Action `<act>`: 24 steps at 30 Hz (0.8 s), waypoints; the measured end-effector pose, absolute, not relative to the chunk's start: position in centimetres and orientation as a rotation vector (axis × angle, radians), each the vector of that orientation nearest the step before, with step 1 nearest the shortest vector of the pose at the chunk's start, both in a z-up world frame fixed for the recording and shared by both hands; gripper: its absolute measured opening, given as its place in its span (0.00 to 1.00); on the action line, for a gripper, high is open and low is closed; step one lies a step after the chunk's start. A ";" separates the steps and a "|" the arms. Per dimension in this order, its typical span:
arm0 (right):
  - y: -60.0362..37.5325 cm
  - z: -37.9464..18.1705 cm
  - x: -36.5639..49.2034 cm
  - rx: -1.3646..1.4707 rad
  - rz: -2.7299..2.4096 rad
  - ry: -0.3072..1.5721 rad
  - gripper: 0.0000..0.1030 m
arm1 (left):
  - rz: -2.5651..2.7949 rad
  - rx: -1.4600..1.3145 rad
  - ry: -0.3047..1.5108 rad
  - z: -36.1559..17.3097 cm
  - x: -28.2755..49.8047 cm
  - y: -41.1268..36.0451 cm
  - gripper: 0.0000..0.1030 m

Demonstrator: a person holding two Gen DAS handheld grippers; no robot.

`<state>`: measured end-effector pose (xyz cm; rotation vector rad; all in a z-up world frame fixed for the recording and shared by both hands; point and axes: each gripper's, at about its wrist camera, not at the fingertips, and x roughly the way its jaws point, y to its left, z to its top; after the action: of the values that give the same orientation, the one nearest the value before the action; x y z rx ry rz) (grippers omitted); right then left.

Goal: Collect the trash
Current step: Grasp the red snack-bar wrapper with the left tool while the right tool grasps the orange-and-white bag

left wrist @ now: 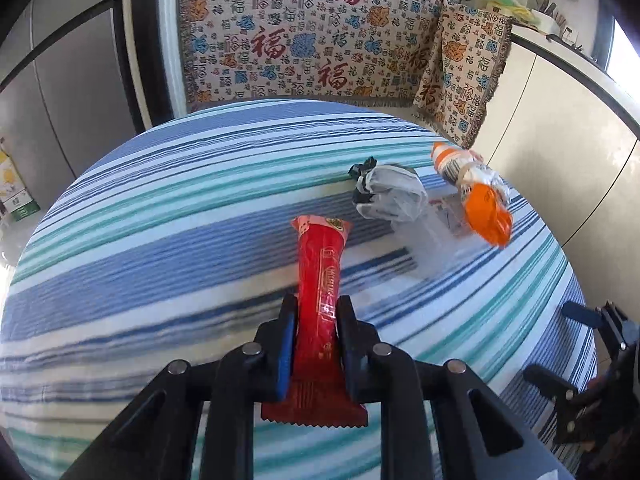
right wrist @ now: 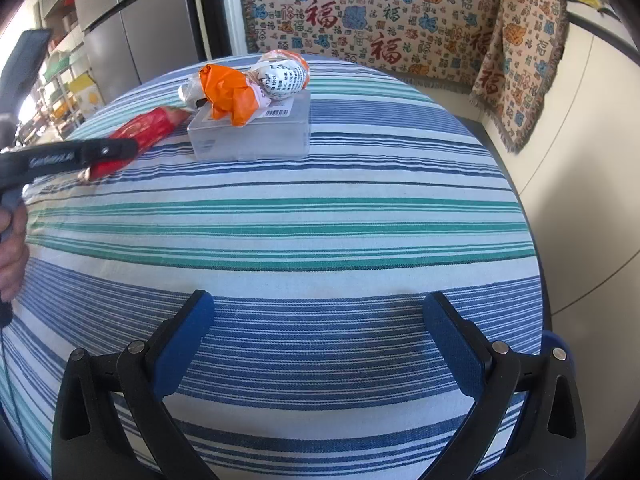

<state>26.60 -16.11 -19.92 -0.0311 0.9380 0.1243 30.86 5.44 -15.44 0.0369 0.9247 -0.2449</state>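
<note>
Trash on the striped tablecloth is a mixed bunch: the long red wrapper is glossy foil-like plastic with zigzag-cut ends, and the left gripper has its black fingers with blue pads pinched tight on it around the middle, wrapper pointing toward 12 o'clock in the left wrist view. Up at about 1 o'clock from it sits a crumpled grey-white plastic bag with a dark knotted bit, and at 2 o'clock a scrunched orange-and-white printed bag, shiny and wrinkled. Both seem to rest on or against a clear rectangular plastic box; the left view is smeared there so I can't say exactly how they touch, though the right view shows the orange bag draped on the box lid.

Right gripper is spread wide with nothing between its blue pads, hovering over the woven blue, teal and white cloth. From its view the trash pile is off at 11 o'clock, well apart.

Behind the round table is a fringed, patterned woven throw
</note>
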 end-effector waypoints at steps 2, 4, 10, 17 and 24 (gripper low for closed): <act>-16.1 -20.0 26.6 -0.031 0.124 0.938 1.00 | -0.217 0.041 0.914 -15.4 28.3 6.5 0.20; -16.1 -20.0 26.6 -0.031 0.124 0.938 1.00 | -0.197 0.031 0.905 -15.4 26.3 7.5 0.21; -16.1 -20.1 26.5 -0.031 0.125 0.937 1.00 | -0.108 0.045 0.903 -16.5 25.6 8.2 0.73; -16.1 -20.2 26.4 -0.035 0.125 0.935 1.00 | -0.100 0.076 0.929 -17.1 26.6 7.9 0.87; -16.5 -19.6 26.9 -0.031 0.146 0.931 0.98 | -0.101 0.075 0.929 -17.0 26.6 7.8 0.88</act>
<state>26.90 -16.54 -19.64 -0.0311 0.9309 0.1459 26.56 7.78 -17.01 0.0753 0.9287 -0.1010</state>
